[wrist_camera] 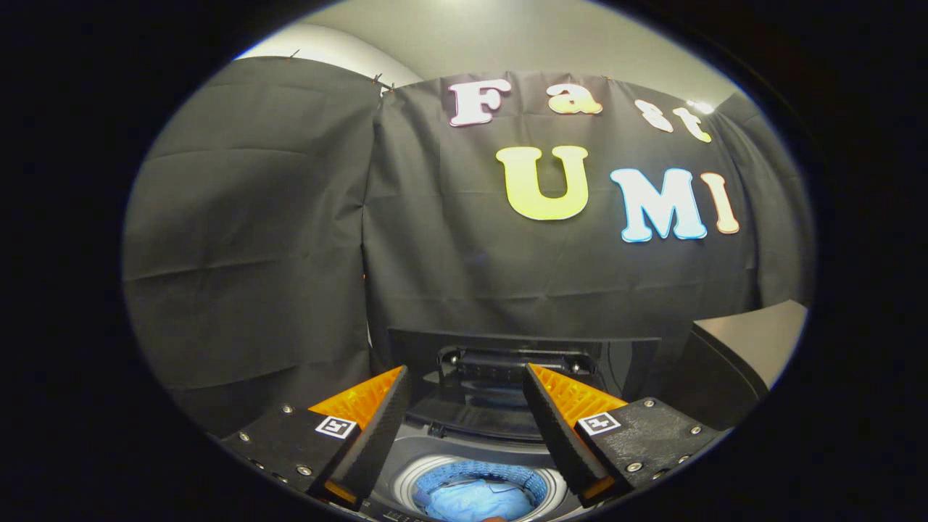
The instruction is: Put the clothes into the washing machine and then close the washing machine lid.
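- clothes (475,500): light blue soft fabric, crumpled heap, lies in the drum at the bottom, between and below the two fingers; long axis and facing cannot be told from the bundle
- drum (535,483): round opening, perforated inner wall tinted blue, pale ring around the mouth
- washing machine (435,453): top-loader, grey smooth plastic top deck, seen from above and in front; opening faces up
- washing machine lid (478,341): dark flat panel, raised upright at the back of the machine, its long edge running side to side; hinge and a dark ribbed block just below it
- tongs (467,384): spread wide, nothing between them, touching nothing; they hang above the open mouth of the machine, tips pointing toward the raised lid
- fingers (558,420): wedge shaped, ribbed textured inner faces, flat blocks behind with screws and small square printed markers
- black cloth wall (290,239): matte, creased, hanging behind the machine
- surface (754,341): grey flat top with a rounded edge, right of the machine, beside the cloth
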